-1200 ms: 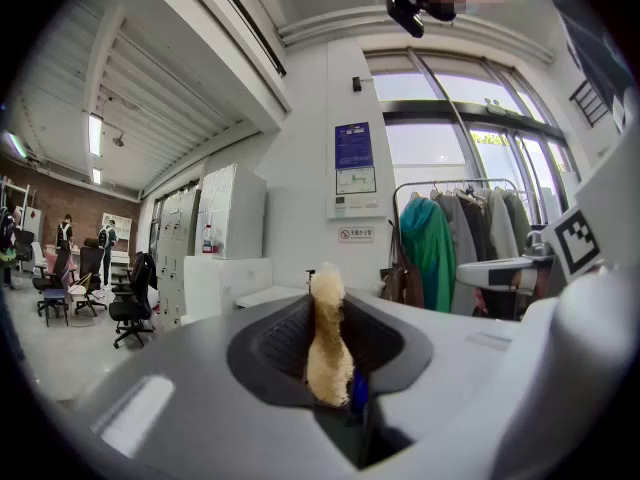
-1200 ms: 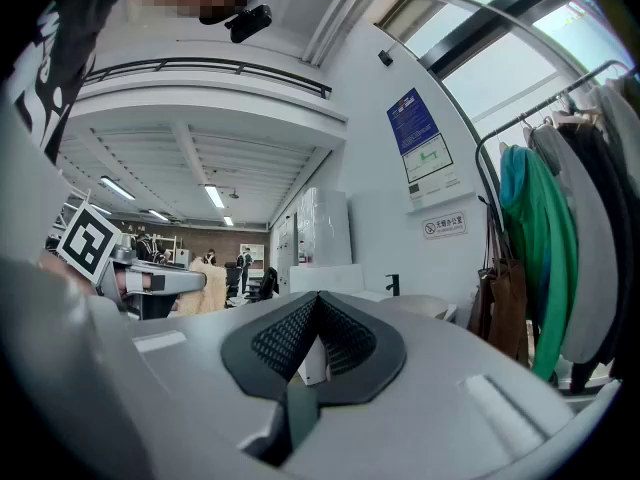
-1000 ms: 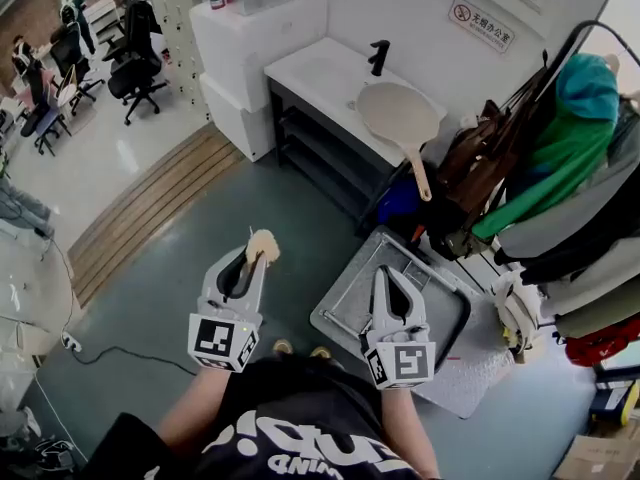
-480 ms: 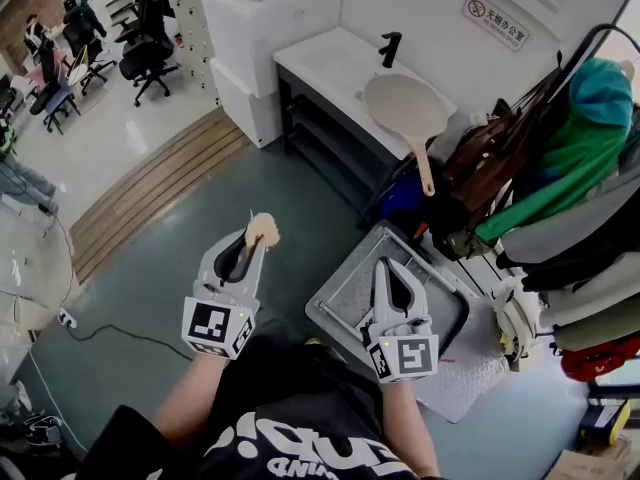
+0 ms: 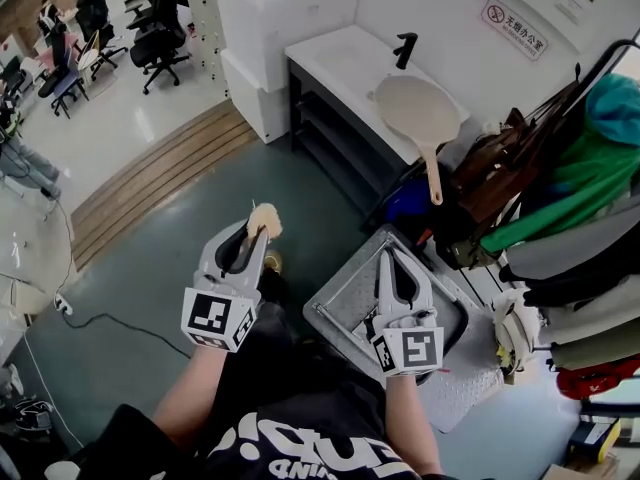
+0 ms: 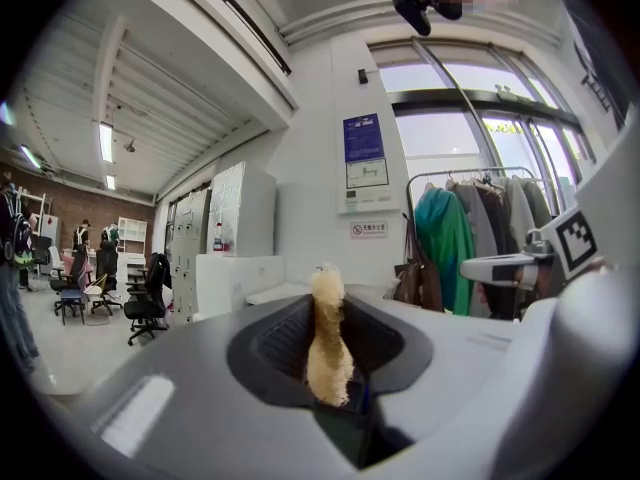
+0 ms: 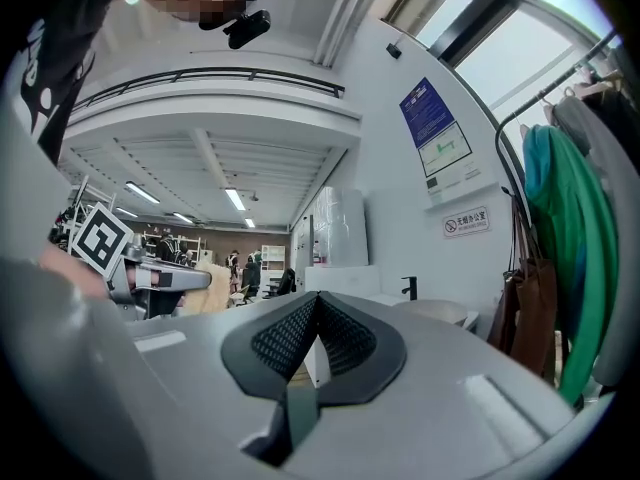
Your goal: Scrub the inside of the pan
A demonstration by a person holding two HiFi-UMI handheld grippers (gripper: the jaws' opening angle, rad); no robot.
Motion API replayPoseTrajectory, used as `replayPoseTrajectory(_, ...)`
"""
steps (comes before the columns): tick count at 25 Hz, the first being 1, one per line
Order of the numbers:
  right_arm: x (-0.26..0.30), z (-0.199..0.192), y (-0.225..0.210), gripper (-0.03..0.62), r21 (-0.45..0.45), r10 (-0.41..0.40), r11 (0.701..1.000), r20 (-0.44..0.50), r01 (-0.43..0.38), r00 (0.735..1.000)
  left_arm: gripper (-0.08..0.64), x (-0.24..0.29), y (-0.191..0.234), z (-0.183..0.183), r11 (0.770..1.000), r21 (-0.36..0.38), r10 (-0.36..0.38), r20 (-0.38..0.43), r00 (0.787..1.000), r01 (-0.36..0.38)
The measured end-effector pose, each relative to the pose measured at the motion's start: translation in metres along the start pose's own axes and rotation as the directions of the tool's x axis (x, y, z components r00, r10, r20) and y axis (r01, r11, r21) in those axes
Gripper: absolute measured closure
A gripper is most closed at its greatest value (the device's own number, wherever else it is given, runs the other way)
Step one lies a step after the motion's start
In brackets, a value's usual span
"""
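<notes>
A beige pan (image 5: 420, 108) lies on the white counter (image 5: 340, 53) by the black tap (image 5: 404, 48), its handle sticking out over the front edge; it also shows low in the right gripper view as the pan (image 7: 445, 311). My left gripper (image 5: 258, 230) is held out level, well short of the counter, shut on a tan scrubber (image 5: 263, 219) that pokes up between its pads, the scrubber (image 6: 327, 338) filling the jaw gap. My right gripper (image 5: 394, 259) is shut with nothing in it, its pads meeting at the tip (image 7: 316, 300).
A grey metal tray (image 5: 345, 298) lies on the floor under my right gripper. A clothes rack with a green garment (image 5: 560, 193) and brown bags (image 5: 500, 183) stands to the right. White boxes (image 5: 280, 18) sit left of the counter. Office chairs and people are far off at the upper left.
The view has shifted so the counter and pan sit a little further right and lower. My right gripper has edged forward over the tray. The left gripper holds the scrubber as before.
</notes>
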State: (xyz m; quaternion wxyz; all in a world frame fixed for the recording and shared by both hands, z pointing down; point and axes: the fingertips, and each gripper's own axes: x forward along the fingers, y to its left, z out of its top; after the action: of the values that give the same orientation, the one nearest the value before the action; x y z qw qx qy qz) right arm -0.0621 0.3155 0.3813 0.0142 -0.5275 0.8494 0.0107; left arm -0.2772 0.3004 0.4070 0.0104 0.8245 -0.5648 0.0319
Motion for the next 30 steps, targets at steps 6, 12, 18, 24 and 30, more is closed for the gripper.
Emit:
replayPoseTrajectory(6,0.036,-0.009,-0.014,0.584,0.005,-0.017,1.0,-0.008,0.017,1.0,0.486,0.042,0.014,-0.001,1.0,0.001,-0.027,0.0,1.0,0.027)
replayPoseTrajectory(12,0.096,-0.016,-0.026,0.583,0.015,-0.046,0.999,-0.02,0.047,0.999,0.486,0.096,0.053,0.0,0.998,-0.001,-0.058,-0.014,0.998,0.058)
replayPoseTrajectory(18,0.164,-0.024,-0.038,0.584,0.019,-0.104,0.994,-0.051,0.105,0.993,0.486,0.166,0.094,0.004,0.99,0.002,-0.137,-0.028,0.99,0.138)
replayPoseTrajectory(24,0.226,-0.025,-0.054,0.584,0.024,-0.209,0.977,-0.054,0.21,0.976,0.486,0.237,0.128,0.01,0.969,0.016,-0.245,-0.038,0.969,0.246)
replayPoseTrajectory(30,0.275,-0.023,-0.071,0.584,0.026,-0.303,0.952,-0.036,0.304,0.952,0.486,0.298,0.152,0.017,0.936,0.038,-0.349,-0.042,0.936,0.35)
